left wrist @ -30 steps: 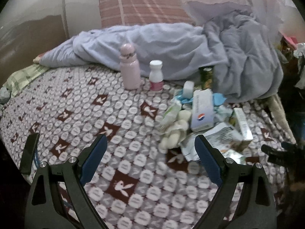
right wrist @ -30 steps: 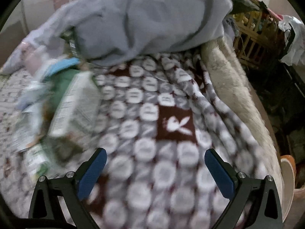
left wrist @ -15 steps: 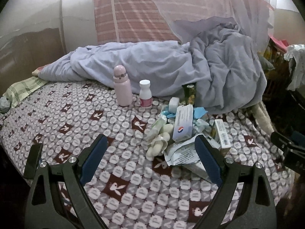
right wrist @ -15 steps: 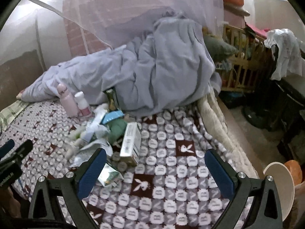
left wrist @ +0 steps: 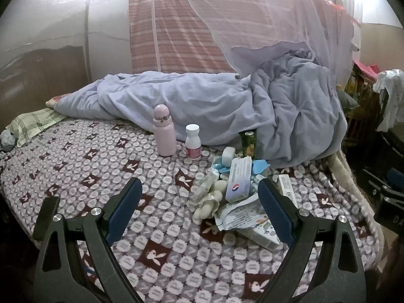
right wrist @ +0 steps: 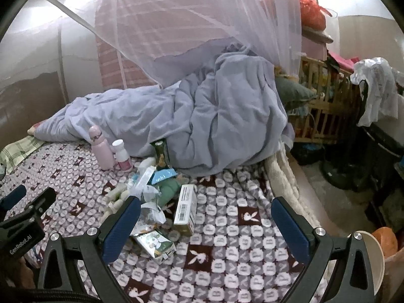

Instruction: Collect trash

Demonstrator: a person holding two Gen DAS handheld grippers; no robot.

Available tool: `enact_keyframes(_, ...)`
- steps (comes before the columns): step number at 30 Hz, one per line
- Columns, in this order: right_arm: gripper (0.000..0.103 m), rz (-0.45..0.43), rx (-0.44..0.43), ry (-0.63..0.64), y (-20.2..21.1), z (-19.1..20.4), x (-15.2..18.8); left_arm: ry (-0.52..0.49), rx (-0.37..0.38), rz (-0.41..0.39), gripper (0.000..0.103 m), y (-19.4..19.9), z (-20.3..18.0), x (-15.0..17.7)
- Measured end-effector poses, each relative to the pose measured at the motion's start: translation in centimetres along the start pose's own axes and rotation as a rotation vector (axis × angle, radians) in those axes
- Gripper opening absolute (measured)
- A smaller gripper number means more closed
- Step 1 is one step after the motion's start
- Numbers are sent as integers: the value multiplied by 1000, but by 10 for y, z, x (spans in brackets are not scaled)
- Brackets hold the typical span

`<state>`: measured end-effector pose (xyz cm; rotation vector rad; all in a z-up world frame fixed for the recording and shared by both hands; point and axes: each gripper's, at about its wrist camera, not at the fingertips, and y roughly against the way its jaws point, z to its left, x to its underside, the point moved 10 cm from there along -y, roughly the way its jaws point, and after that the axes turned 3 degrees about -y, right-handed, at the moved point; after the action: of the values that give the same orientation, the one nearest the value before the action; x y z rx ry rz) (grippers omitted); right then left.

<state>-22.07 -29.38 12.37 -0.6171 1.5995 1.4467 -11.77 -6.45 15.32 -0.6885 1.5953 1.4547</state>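
A heap of trash lies on the patterned bedspread (left wrist: 88,166): a white carton with a red-blue logo (left wrist: 238,179), a torn foil wrapper (left wrist: 240,217), a small printed carton (right wrist: 155,245), a white barcode box (right wrist: 186,208), blue wrappers (right wrist: 162,175) and a green can (left wrist: 248,144). My left gripper (left wrist: 199,209) is open and empty, held back from the heap. My right gripper (right wrist: 205,224) is open and empty, above the bedspread to the right of the heap. The left gripper's body shows in the right wrist view (right wrist: 22,224).
A pink bottle (left wrist: 164,133) and a white pill bottle (left wrist: 193,142) stand behind the heap. A crumpled lilac blanket (left wrist: 227,106) fills the back of the bed under a mosquito net. A white bin (right wrist: 371,260) stands on the floor at the right, by a wooden crib (right wrist: 325,103).
Both grippers have pulled back and up from the bed, so the heap now looks smaller and farther. Both stayed open and empty.
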Motion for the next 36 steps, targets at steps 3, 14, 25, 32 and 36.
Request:
enact_keyframes(3,103,-13,2,11,3,2,-3,5,3,-1,93,1,0,-1)
enact_keyframes(14,103,-49,1,28,9,6,-7,9,7,-1,93,1,-2,-1)
enact_keyframes(25,103,-48,-4,24,8,6,-9,15,6,-10,93,-1,-9,-9)
enact_keyframes(32,103,-53,-17,21,7,9,-12,22,-5,-24,93,0,-1,-16)
enact_keyframes(36,103,-67,-22,19,9,10,-14,20,-12,-31,93,1,3,-19)
